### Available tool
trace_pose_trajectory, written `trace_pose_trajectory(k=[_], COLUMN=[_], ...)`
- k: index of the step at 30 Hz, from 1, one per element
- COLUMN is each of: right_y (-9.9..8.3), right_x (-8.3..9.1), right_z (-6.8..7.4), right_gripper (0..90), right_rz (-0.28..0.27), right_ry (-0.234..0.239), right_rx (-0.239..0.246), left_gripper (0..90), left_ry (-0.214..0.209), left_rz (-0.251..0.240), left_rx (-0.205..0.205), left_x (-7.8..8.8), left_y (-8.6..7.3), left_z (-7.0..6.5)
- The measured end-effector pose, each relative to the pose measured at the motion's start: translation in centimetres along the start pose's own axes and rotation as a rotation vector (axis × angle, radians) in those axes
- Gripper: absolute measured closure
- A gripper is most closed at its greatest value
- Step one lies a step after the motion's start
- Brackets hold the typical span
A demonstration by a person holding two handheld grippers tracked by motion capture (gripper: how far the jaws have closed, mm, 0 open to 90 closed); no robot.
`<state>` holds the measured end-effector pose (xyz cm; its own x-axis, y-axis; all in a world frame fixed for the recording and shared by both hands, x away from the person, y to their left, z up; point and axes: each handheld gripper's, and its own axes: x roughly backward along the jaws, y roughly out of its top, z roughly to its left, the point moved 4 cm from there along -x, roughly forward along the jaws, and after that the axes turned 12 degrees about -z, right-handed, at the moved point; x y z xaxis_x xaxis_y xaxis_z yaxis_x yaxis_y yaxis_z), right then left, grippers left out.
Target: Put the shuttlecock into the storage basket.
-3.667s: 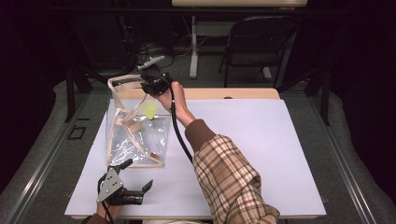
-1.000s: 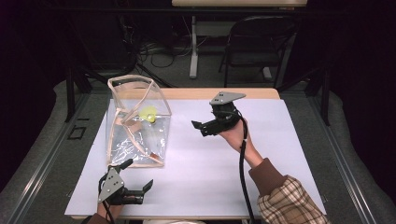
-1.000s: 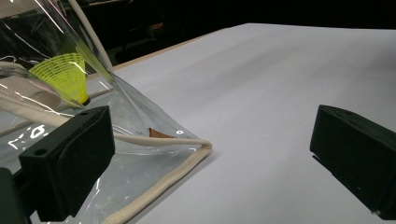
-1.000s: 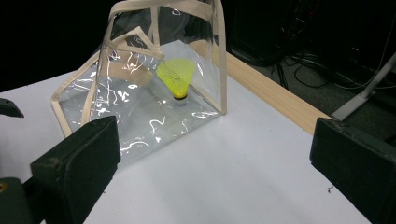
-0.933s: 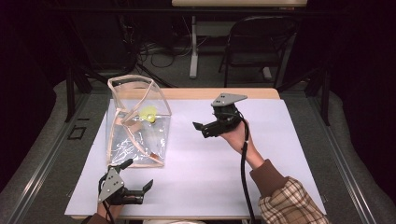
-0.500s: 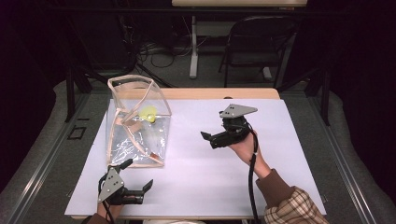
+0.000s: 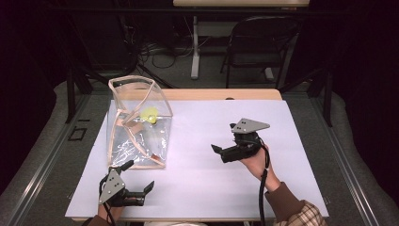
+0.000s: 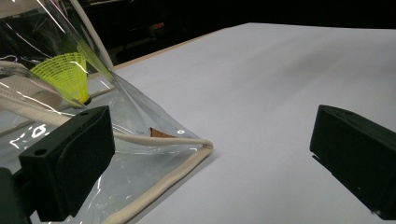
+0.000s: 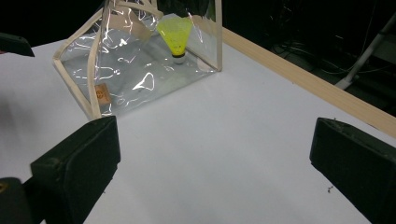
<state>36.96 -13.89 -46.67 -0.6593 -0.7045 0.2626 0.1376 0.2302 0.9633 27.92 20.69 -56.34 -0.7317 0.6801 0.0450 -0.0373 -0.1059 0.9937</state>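
Table [image 7: 301, 141], one, white-topped, carrying everything below. Clear plastic bag [image 7: 136, 125], one, stands at about 10 o'clock on the table, mouth upward, edged with cream fabric piping [image 8: 163, 184]. It is probably very light, soft and slippery, and its film would crumple under pressure; the piped rim or a piped corner looks the firmest place to grip. Tongs, two: the left tongs [image 7: 129, 181] rest at 7 o'clock, just beside the bag's near corner, jaws spread and empty; the right tongs [image 7: 217, 149] are held above the table at 3 o'clock, well apart from the bag, jaws likewise spread and empty. Yellow shuttlecock [image 9: 175, 32], one, sits inside the bag, cork down; featherlight, with a fragile mesh skirt.
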Motion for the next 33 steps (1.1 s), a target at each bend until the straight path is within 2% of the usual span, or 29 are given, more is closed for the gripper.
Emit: trace_pose_trajectory(k=[20, 33], right_y=[-3.4, -5.5], right_x=[3.3, 5.1], right_z=[0.9, 1.2], right_gripper=[1.5, 1.8], right_rz=[-0.014, -0.024], right_ry=[-0.022, -0.039], right_rx=[-0.006, 0.008], left_gripper=[0.0, 0.0], left_ry=[0.001, 0.000], left_rz=[0.001, 0.001], left_rx=[0.000, -0.002], left_x=[0.0, 0.0], left_y=[0.0, 0.0], left_z=[0.0, 0.0])
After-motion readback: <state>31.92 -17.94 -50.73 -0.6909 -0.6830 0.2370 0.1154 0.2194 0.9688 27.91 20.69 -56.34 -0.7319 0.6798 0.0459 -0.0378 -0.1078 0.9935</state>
